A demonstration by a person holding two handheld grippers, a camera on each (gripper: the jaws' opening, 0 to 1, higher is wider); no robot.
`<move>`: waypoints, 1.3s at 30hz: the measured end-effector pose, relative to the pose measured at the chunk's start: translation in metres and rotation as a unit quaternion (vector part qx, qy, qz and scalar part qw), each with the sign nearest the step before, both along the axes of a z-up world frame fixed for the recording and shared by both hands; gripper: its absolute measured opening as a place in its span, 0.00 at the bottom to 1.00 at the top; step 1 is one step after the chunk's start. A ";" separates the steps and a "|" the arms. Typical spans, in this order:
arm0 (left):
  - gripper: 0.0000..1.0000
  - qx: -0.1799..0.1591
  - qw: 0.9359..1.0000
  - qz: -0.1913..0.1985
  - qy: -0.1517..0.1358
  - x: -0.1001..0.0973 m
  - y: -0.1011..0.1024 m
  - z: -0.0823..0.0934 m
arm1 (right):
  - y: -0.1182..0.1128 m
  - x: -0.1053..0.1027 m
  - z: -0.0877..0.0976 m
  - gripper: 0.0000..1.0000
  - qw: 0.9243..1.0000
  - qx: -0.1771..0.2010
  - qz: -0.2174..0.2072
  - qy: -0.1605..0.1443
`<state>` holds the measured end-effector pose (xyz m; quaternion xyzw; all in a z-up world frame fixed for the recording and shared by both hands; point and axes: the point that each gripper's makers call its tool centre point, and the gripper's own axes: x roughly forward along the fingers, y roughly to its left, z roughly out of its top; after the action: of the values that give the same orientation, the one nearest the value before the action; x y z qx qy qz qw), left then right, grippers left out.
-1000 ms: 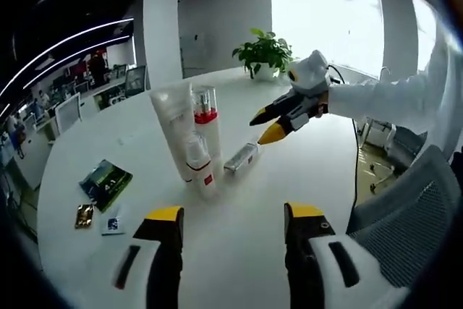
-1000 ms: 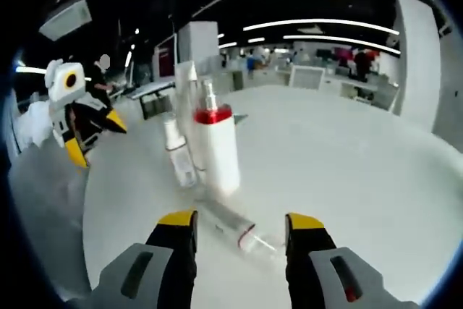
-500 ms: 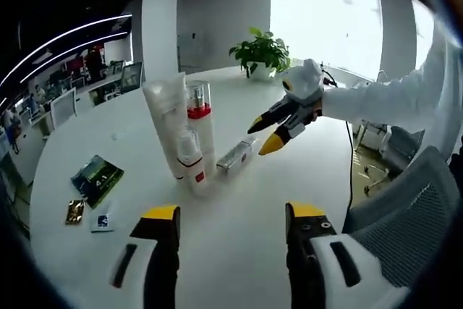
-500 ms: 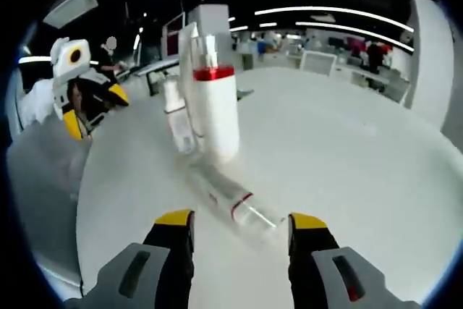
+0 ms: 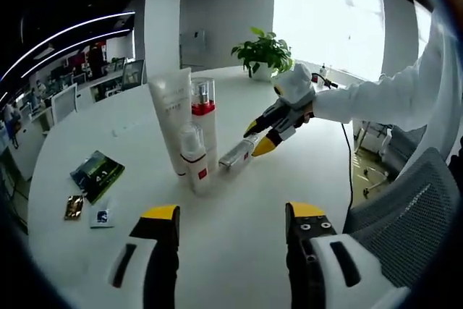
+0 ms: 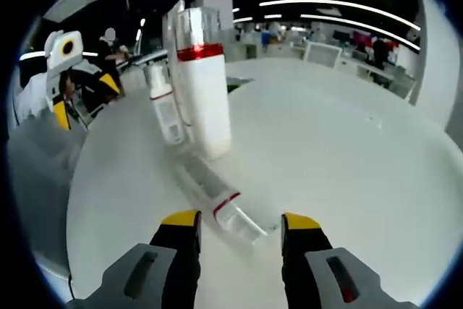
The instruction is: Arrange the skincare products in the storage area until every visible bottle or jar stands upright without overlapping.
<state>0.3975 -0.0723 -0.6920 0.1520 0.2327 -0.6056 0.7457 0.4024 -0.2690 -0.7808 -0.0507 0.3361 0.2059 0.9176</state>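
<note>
White round table (image 5: 239, 265) in an open-plan office, bare along the near edge. Nearest in the left gripper view, left gripper (image 5: 233, 215): jaws spread wide, nothing between them, well short of the products. Just beyond, small bottle (image 5: 194, 168) upright, close against tall pump bottle (image 5: 205, 124) with a red band, and white tube (image 5: 172, 117) standing on its cap behind. Too tightly grouped to tell whether touching. Just beside them, clear tube (image 5: 237, 155) flat on its side, the 1 product not upright. Right gripper (image 5: 258, 137) poised at its far end, jaws apart, empty. Off to the side, 3 small packets (image 5: 96, 170); farther back, potted plant (image 5: 264, 48).

In the right gripper view, right gripper (image 6: 240, 221) released, jaws either side of the near end of clear tube (image 6: 217, 197), not closed on it. Farther on, tall pump bottle (image 6: 204, 99) and small bottle (image 6: 165, 106); left gripper (image 6: 83, 99) far off at the edge.

Probably about to pinch the tube and stand it up. Risks, as judged:
- Smooth round body slipping or rolling out of a pinch taken off-centre.
- Swinging it upright this near the cluster and clipping the tall pump bottle, seemingly top-heavy and likely to topple onto its neighbours.
- Setting it on a narrow end and letting go before settled, so falling again.
- Planting it hard against the others and ending overlapped.
</note>
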 end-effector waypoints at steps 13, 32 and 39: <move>0.54 0.001 1.000 -0.007 0.005 -0.003 -0.003 -0.003 | 0.000 -0.004 -0.001 0.28 1.000 -0.012 0.015 -0.004; 0.52 0.007 0.999 -0.036 0.005 -0.009 -0.009 -0.002 | 0.020 -0.027 0.000 0.15 0.994 -0.040 0.102 -0.030; 0.51 0.010 0.999 -0.048 0.007 -0.013 -0.012 -0.004 | 0.027 -0.034 0.005 0.13 0.990 -0.053 0.124 -0.050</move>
<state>0.3846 -0.0838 -0.6962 0.1659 0.2364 -0.6392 0.7127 0.3682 -0.2421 -0.7760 -0.1503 0.2913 0.2971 0.8968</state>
